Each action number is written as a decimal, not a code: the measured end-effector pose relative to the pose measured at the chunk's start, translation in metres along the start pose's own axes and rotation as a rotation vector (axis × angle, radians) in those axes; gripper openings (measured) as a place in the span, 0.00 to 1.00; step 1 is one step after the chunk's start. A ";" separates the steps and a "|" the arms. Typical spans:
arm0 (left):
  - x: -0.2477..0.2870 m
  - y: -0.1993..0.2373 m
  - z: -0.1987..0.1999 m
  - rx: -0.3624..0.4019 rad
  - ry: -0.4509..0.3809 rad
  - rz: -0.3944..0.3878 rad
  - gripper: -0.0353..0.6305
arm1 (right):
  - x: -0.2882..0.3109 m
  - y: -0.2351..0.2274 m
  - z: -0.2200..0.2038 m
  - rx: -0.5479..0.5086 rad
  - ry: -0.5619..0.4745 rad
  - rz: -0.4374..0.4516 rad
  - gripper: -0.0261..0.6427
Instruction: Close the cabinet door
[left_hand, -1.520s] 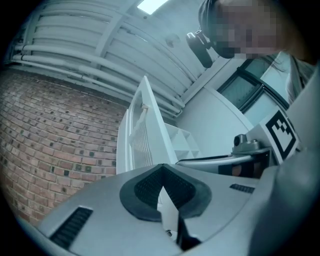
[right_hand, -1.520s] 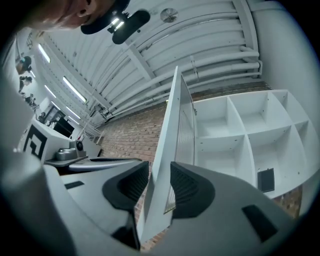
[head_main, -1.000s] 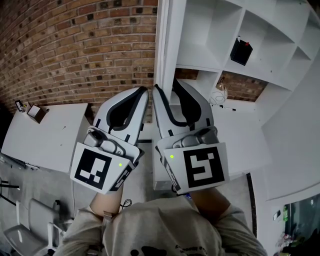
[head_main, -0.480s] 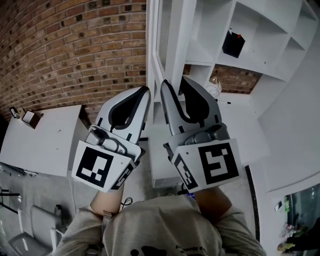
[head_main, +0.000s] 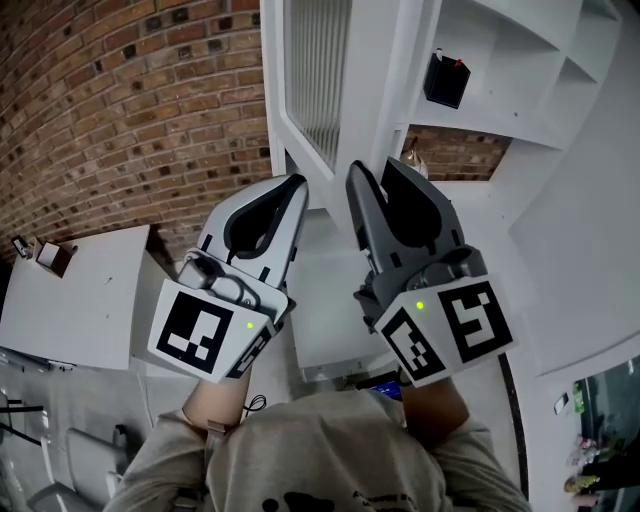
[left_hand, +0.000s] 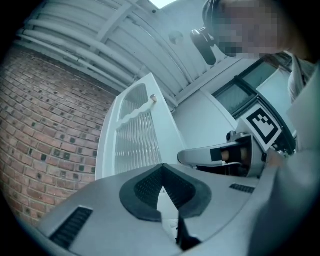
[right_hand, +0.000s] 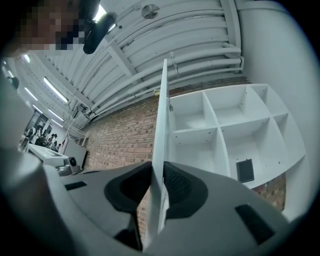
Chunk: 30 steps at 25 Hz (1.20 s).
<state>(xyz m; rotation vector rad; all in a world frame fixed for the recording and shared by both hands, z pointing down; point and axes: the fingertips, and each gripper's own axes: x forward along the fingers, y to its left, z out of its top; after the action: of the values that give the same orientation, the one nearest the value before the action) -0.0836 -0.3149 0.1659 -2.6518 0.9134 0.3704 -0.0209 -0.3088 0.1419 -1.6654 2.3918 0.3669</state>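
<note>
The white cabinet door (head_main: 322, 70) with a ribbed glass panel stands open, edge-on to me, and shows as well in the left gripper view (left_hand: 134, 135). My right gripper (head_main: 372, 168) has just been closing its jaws, and the door's free edge (right_hand: 161, 125) runs between them with both pads against it (right_hand: 157, 172). Left of the door, my left gripper (head_main: 297, 182) is shut with nothing between its pads (left_hand: 162, 169). The open white shelf cabinet (head_main: 500, 60) lies right of the door.
A brick wall (head_main: 120, 120) fills the left. One shelf holds a small black box (head_main: 445, 78), visible too in the right gripper view (right_hand: 245, 171). A white table (head_main: 70, 300) stands at lower left, and a white counter (head_main: 480, 235) runs under the shelves.
Both grippers have moved up to the door. The right jaws have narrowed around its edge. The door now shows more of its ribbed panel.
</note>
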 end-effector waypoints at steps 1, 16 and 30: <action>0.005 -0.001 -0.001 0.001 -0.001 -0.002 0.06 | -0.001 -0.006 0.000 0.003 -0.002 0.000 0.17; 0.107 -0.020 -0.031 -0.002 0.008 0.033 0.06 | 0.014 -0.122 -0.010 0.070 0.016 0.137 0.17; 0.177 -0.028 -0.067 0.039 0.062 0.135 0.06 | 0.053 -0.208 -0.033 0.097 0.003 0.335 0.19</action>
<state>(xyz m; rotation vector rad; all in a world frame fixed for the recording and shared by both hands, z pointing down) 0.0788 -0.4165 0.1733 -2.5868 1.1109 0.2991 0.1557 -0.4359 0.1393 -1.2246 2.6459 0.2923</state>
